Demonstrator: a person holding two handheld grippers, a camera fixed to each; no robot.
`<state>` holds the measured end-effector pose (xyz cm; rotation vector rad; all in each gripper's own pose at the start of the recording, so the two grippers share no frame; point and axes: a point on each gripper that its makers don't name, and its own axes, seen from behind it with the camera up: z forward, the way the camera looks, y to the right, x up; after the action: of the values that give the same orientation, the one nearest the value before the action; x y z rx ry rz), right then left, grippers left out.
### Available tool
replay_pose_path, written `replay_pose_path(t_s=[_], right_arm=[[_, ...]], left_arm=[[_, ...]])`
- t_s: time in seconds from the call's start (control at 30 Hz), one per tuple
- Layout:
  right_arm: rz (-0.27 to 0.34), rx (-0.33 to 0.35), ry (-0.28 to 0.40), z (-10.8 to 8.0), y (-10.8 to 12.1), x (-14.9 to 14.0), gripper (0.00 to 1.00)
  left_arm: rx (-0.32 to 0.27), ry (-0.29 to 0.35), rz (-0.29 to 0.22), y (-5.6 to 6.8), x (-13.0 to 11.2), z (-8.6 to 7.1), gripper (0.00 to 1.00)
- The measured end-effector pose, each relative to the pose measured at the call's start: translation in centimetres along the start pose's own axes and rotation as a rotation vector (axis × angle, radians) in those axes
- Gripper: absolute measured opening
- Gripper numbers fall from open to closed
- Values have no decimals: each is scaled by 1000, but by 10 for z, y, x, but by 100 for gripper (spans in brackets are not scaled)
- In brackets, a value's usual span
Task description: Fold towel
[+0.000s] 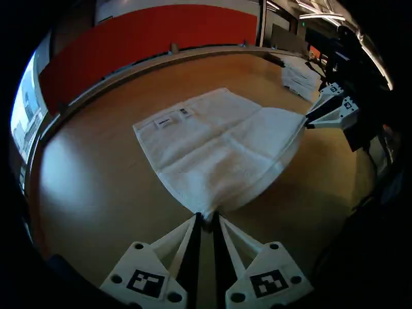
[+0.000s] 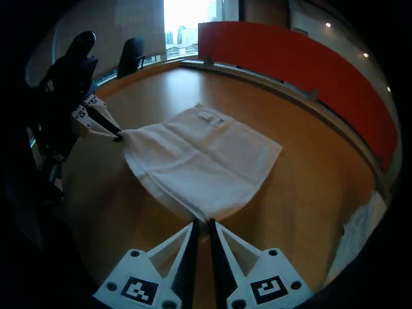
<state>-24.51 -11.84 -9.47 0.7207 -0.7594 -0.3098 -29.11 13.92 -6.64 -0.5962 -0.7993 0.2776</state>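
Left gripper and right gripper each clamp one corner of a white cloth towel on a brown wooden table.

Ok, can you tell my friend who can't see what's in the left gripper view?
The left tongs pinch one corner of a white towel on a wooden table; the right tongs grip another corner.

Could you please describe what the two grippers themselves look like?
Both the left gripper and the right gripper have two white, wedge-shaped fingers with open triangular cut-outs and black inner strips. Each finger base carries a square black-and-white marker ringed by small dark screw holes.
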Motion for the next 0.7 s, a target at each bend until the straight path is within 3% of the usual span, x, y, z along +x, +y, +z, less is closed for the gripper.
replay_pose_path(t_s=[0.7], right_arm=[[2,-1,50,-52,-10,35,15]], left_arm=[[-17,20,-77,9,25,-55,15]])
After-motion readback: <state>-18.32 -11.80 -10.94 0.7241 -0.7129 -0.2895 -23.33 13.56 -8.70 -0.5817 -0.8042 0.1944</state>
